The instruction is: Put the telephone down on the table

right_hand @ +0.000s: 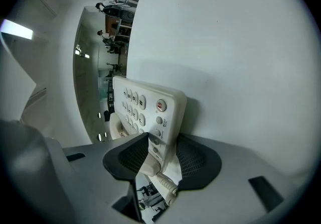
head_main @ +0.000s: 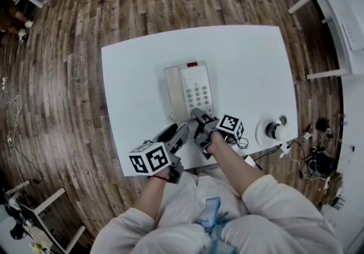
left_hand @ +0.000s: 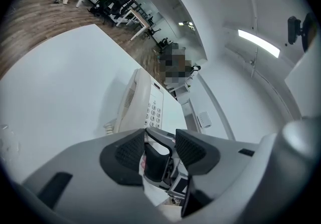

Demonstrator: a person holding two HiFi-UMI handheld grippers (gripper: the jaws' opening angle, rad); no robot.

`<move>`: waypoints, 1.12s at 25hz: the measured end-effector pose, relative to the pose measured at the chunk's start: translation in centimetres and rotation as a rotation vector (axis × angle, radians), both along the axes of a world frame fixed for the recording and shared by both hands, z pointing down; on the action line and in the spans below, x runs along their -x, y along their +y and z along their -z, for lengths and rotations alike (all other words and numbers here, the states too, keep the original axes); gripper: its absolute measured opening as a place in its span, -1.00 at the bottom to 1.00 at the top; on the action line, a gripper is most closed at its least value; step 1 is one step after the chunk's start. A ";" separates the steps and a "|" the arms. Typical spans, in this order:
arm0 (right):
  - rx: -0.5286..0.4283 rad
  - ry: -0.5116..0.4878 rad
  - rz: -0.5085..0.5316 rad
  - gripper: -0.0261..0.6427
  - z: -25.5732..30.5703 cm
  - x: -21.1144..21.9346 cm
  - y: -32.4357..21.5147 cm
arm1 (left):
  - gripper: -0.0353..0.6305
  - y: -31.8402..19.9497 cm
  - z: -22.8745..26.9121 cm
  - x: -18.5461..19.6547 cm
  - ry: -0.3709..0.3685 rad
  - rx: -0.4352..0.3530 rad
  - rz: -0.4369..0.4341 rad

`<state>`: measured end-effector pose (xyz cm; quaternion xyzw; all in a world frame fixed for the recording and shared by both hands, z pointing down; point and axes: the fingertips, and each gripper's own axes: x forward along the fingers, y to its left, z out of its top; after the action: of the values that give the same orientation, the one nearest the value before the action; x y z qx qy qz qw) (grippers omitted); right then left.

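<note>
**Telephone on the table, right jaws astride its near end**

Nearest, the left gripper (head_main: 177, 131) hangs over the table's near edge with its fingers apart, gripping nothing. Just beyond it, the right gripper (head_main: 202, 117) straddles the near end of the cream plastic desk telephone (head_main: 190, 90). Its fingers stand spread to either side and do not seem to press on the casing.

The risk lies here. If that gripper is drawn back crooked, a pad may catch the casing or the coiled cream cord (right_hand: 165, 185) below it and drag or tip the telephone. The left gripper is close enough to knock it too.

The telephone lies flat near the middle of the white rectangular table (head_main: 250, 59). Its handset (head_main: 172, 90) is cradled on the left, the grey keypad (head_main: 198, 94) is on the right, and a red strip (head_main: 192, 65) runs along the far end.
</note>
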<state>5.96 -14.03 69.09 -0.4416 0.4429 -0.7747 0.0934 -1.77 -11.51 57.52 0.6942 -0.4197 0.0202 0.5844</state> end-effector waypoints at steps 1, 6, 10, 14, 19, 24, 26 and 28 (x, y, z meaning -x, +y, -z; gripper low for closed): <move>0.008 0.007 0.002 -0.39 0.0 -0.1 0.1 | -0.33 0.0 0.0 0.0 -0.004 0.000 -0.001; 0.050 0.038 0.019 -0.40 -0.3 -0.1 1.0 | -0.40 0.2 -0.2 0.1 -0.006 0.005 -0.002; 0.046 0.047 0.041 -0.42 0.2 -0.1 1.2 | -0.47 0.1 0.1 0.1 -0.005 0.005 -0.007; 0.017 0.063 0.074 -0.43 0.5 0.0 1.3 | -0.47 0.1 0.1 0.1 -0.002 0.002 -0.013; -0.090 0.092 0.190 -0.43 2.4 0.2 1.1 | -0.47 0.2 0.4 -0.4 0.001 -0.007 -0.024; -0.203 0.095 0.299 -0.46 5.2 0.7 0.5 | -0.47 0.1 1.3 -0.8 0.031 -0.022 -0.040; -0.260 0.091 0.332 -0.48 6.5 0.7 0.5 | -0.47 0.2 1.8 -0.8 0.022 -0.033 -0.048; -0.307 0.091 0.346 -0.49 7.8 0.2 0.5 | -0.47 0.4 2.3 -0.8 0.018 -0.038 -0.052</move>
<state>5.73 -13.57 61.31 -0.3741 0.6282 -0.6821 0.0054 -1.02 -11.10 55.25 0.7163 -0.3963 0.0212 0.5740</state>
